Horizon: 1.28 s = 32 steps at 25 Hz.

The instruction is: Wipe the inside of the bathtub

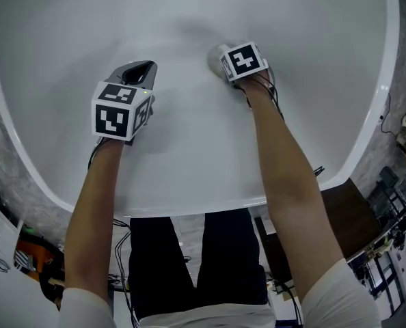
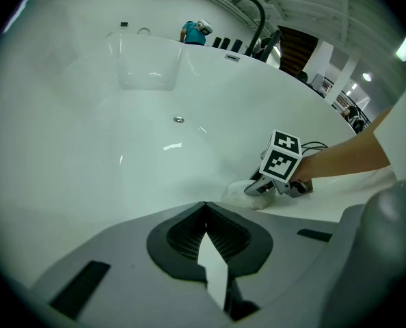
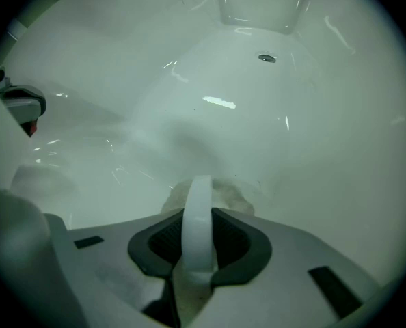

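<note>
The white bathtub (image 1: 189, 149) fills the head view, and both grippers reach down into it. My right gripper (image 1: 222, 65) is shut on a crumpled white cloth (image 1: 214, 57), pressing it against the tub's inner wall. In the right gripper view the cloth (image 3: 220, 193) bulges out beyond the jaws, with a strip pinched between them. My left gripper (image 1: 140, 71) hovers to the left, jaws together with nothing in them (image 2: 204, 209). From the left gripper view the right gripper (image 2: 261, 188) and the cloth (image 2: 238, 191) show at right on the tub slope.
The drain (image 3: 266, 58) sits on the tub floor further ahead, also seen as drain (image 2: 179, 119). A dark curved faucet (image 2: 252, 11) and a teal object (image 2: 193, 33) stand beyond the far rim. The near rim (image 1: 189, 207) is by the person's legs; cables hang there.
</note>
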Available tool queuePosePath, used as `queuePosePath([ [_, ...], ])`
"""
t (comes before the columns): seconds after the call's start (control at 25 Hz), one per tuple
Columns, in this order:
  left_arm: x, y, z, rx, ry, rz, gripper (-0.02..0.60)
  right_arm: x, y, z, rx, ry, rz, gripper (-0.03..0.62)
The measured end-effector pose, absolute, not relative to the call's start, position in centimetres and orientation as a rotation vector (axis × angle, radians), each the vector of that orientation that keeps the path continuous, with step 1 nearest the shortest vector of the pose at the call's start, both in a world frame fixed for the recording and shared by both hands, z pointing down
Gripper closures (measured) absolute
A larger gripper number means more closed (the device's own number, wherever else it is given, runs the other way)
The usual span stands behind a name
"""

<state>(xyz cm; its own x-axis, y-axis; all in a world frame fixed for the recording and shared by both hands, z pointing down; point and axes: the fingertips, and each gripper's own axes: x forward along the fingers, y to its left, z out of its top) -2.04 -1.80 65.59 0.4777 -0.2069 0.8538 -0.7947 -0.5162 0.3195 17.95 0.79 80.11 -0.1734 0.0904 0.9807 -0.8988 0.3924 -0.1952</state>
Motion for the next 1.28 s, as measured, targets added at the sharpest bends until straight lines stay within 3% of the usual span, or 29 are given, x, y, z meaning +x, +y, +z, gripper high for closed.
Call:
queuePosePath([
  [0.2, -0.5, -2.0, 65.7, 1.978, -0.842, 1.010, 0.569, 19.0, 0.7, 80.6, 0.751, -1.478, 1.061, 0.499],
  [0.44, -5.5, -2.0, 64.7, 1.947, -0.882, 1.005, 0.569, 12.9, 0.3, 79.9, 0.735, -1.505, 1.069, 0.499],
  [1.28, -10.8, -0.1, 64.2, 1.812, -0.955, 0.972, 0.569, 0.8, -0.7, 80.9, 0.619, -1.658, 1.142, 0.499],
])
